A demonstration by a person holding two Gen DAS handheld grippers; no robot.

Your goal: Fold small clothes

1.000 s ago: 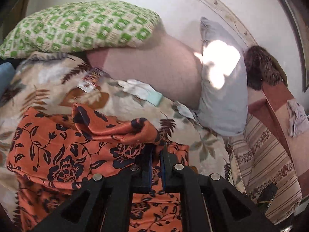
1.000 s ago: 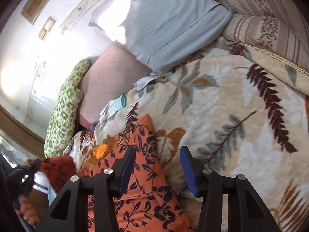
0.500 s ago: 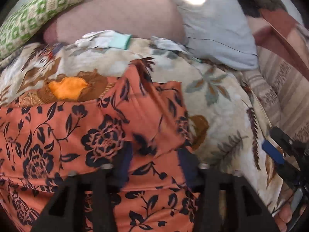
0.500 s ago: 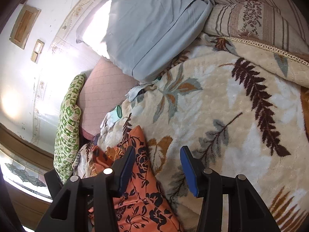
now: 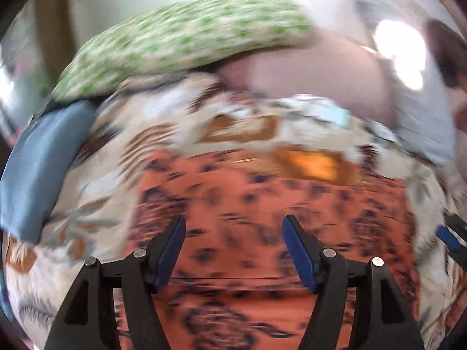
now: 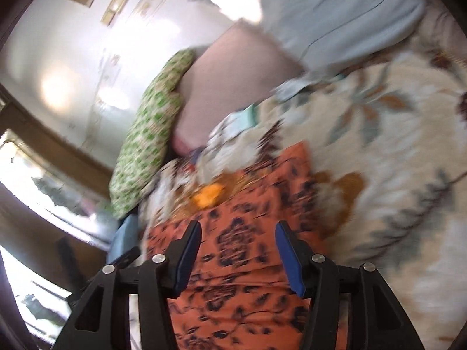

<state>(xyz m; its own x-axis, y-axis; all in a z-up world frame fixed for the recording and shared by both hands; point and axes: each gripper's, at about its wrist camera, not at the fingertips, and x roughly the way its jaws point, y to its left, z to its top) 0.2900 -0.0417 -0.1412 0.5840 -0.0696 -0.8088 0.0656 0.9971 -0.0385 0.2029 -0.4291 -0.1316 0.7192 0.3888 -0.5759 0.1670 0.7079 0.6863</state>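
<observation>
- My left gripper point(image 5: 233, 250) is opening over the orange floral garment point(image 5: 262, 204), gripping nothing.
- My right gripper point(image 6: 238, 258) is opening above it too, empty.
- The garment lies on the leaf-print blanket point(image 6: 394, 151), folding apparently unfinished.

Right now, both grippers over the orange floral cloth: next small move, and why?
Probably lower the left gripper onto the cloth's near edge and pinch it for another fold. Both grippers' jaws are opening with nothing gripped, the right gripper too, and the cloth lies loose on the blanket.
</observation>
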